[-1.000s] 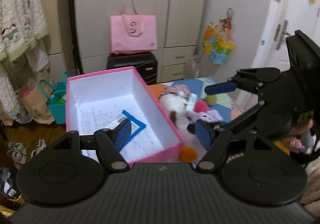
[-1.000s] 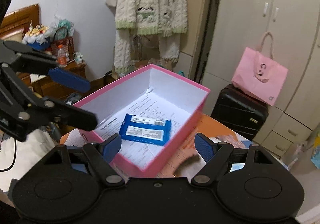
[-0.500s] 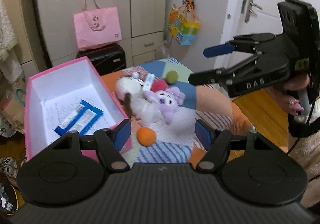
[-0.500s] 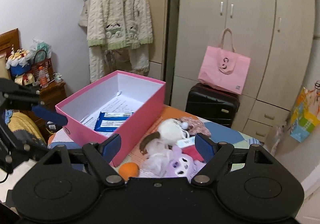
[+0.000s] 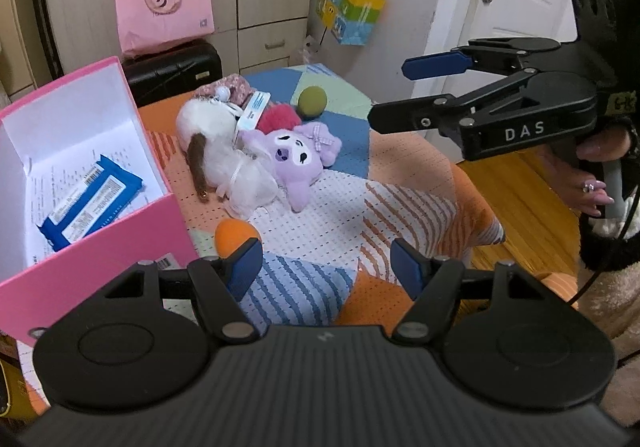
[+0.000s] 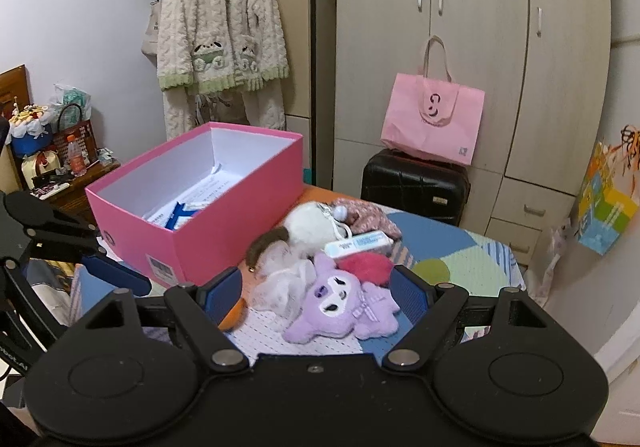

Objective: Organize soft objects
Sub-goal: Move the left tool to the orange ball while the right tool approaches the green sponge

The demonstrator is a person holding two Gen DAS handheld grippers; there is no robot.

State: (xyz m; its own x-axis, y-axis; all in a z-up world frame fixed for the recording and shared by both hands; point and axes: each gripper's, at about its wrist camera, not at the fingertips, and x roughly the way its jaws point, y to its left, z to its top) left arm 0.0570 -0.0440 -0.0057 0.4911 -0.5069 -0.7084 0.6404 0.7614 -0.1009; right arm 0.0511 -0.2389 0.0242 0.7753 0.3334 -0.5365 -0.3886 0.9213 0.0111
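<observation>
A pink box (image 5: 100, 247) stands open at the table's left with a blue packet (image 5: 88, 203) on papers inside. To its right lie a white plush (image 5: 232, 167), a purple plush (image 5: 296, 159), a red fuzzy ball (image 5: 278, 119), a green ball (image 5: 312, 101), a white-blue packet (image 5: 254, 111) and an orange ball (image 5: 232, 237). My left gripper (image 5: 325, 267) is open and empty above the cloth near the orange ball. My right gripper (image 5: 394, 93), held by a hand, is open and empty. In its own view the right gripper (image 6: 316, 291) frames the purple plush (image 6: 340, 307) from above, apart from it.
A patchwork cloth (image 5: 320, 207) covers the table, whose right edge drops to a wooden floor (image 5: 520, 199). Behind stand a black suitcase (image 6: 416, 183) with a pink tote (image 6: 432, 127), wardrobes and a hanging cardigan (image 6: 220, 27). A door (image 5: 500, 7) is at the right.
Both views have swung from the pink box to the pile of toys, and both grippers have come lower and nearer to it. The jaws keep the same width.
</observation>
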